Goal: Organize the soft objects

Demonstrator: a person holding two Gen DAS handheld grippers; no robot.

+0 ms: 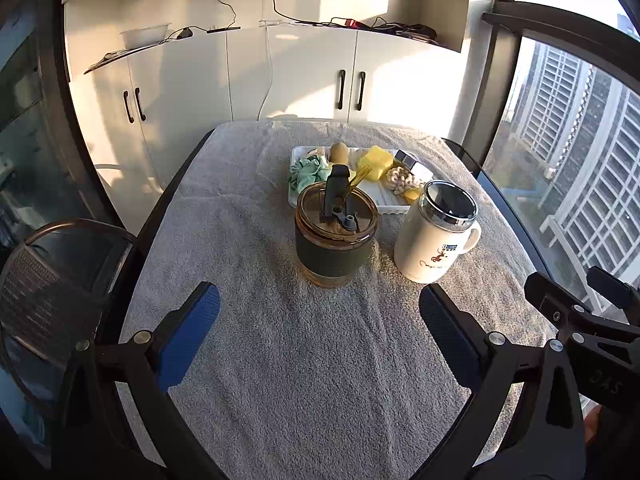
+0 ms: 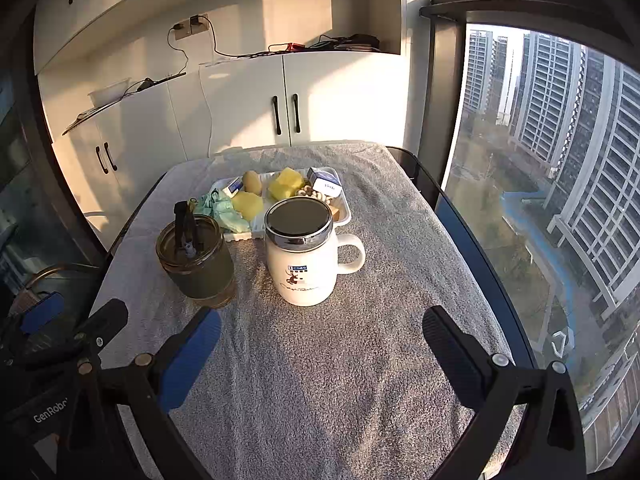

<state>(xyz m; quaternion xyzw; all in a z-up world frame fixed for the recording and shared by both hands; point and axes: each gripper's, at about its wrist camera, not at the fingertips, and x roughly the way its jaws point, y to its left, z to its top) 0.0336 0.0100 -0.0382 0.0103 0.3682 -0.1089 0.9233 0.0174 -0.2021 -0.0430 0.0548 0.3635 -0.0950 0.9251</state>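
Right, both my tools hang over the near end of the grey towel (image 1: 304, 360) that covers the table, nothing in either. My left gripper (image 1: 320, 312) has its fingers spread wide, blue pads facing in, empty; my right gripper (image 2: 320, 334) is the same, wide apart and holding nothing. In the left wrist view part of the right gripper's black frame shows at the right edge. Beyond the left tool, near the middle of the towel, stands the amber glass tumbler (image 1: 335, 236) with a dark sleeve and a lid with a black flip spout and a straw. Just to its right, apart from it, stands the white mug (image 2: 302, 258) with a chrome-rimmed lid, handle pointing right, a small deer-like print on its front. Behind both cups, at the far side, sits the white tray (image 2: 346, 210) with the soft things in it: a crumpled mint-green cloth (image 2: 224, 210) at its left end, yellow sponge-like blocks (image 2: 286, 184) in the middle, a brownish oval piece (image 2: 252, 182) behind them, a knobbly cream-coloured lump (image 1: 402, 180) toward the right, and a blue-and-white box (image 2: 324, 182) at the far right corner. What the cream lump is made of I can't tell at this size. Far back are white cabinets (image 2: 288, 88) and, right, a window (image 2: 540, 160) onto tower blocks.
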